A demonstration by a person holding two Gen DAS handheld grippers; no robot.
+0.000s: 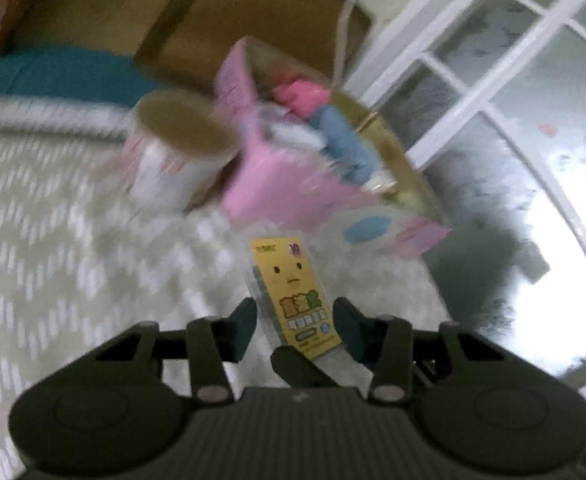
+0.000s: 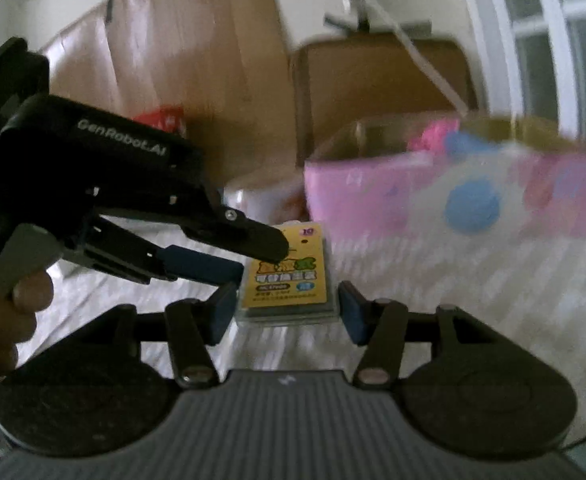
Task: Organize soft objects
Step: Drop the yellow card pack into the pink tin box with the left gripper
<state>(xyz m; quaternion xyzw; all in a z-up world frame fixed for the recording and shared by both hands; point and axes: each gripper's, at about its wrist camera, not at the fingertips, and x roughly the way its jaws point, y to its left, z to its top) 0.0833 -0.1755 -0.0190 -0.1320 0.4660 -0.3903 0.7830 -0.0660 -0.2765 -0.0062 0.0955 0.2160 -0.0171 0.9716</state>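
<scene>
Chevron bedding point(image 1: 53, 240) carries everything; the pack point(image 1: 293, 300) lies just before the pink box point(image 1: 277, 184), between my left gripper point(image 1: 295, 320) and right gripper point(image 2: 285, 308); both are spread, neither gripping, probably framing it for a lift into that box.

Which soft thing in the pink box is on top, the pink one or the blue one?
The pink one shows highest in the pink box. The blue one sits lower beside it, nearer the box's front wall.

Yellow packet point(image 1: 295, 300), pink box point(image 2: 453, 196), chevron-patterned cloth point(image 1: 53, 240).
</scene>
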